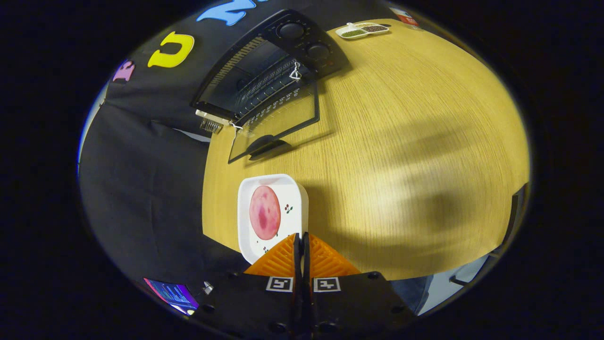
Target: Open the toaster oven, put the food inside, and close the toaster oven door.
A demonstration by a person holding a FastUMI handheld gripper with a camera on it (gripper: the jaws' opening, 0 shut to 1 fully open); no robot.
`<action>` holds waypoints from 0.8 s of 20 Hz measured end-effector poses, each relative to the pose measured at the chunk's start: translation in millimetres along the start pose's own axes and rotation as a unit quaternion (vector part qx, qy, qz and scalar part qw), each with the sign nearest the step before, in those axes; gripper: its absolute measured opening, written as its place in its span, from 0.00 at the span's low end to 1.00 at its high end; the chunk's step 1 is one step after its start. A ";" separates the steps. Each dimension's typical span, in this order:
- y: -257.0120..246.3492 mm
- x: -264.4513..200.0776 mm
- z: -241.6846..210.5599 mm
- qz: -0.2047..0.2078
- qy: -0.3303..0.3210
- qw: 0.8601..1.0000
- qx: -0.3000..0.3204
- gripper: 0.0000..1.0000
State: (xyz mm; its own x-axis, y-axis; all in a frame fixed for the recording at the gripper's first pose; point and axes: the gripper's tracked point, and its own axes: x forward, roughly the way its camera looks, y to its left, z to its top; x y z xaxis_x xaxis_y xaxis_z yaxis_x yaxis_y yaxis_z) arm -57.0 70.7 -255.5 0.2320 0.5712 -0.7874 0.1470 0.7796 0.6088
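Observation:
My gripper [301, 238] has its two orange fingers [283, 257] pressed together on the near rim of a white square plate [292, 193]. A round pink slice of meat [264, 212] lies on the plate. The plate hangs partly past the table's edge, so it looks lifted in my grip. Well beyond the plate stands the black toaster oven [302, 45] with its glass door [281, 120] folded down open. A wire rack [264, 87] shows inside the oven's dark cavity.
The oven stands on a light wooden table [401, 141], whose bare top stretches out to the right of the plate. A small white divided dish [362, 30] with dark and green contents sits at the far end. A lit screen [172, 293] lies low beside my gripper.

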 end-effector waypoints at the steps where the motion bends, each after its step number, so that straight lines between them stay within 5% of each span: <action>1: 7.1 -0.2 1.8 0.003 -0.014 1.000 0.012 0.02; 16: 78.6 10.6 20.0 0.029 -0.165 0.973 0.157 0.02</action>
State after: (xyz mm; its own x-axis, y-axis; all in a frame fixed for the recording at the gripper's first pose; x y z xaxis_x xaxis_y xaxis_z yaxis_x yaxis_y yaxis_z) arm -23.7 132.9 -214.1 0.5374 0.4580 -0.7081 0.3988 0.6018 0.6919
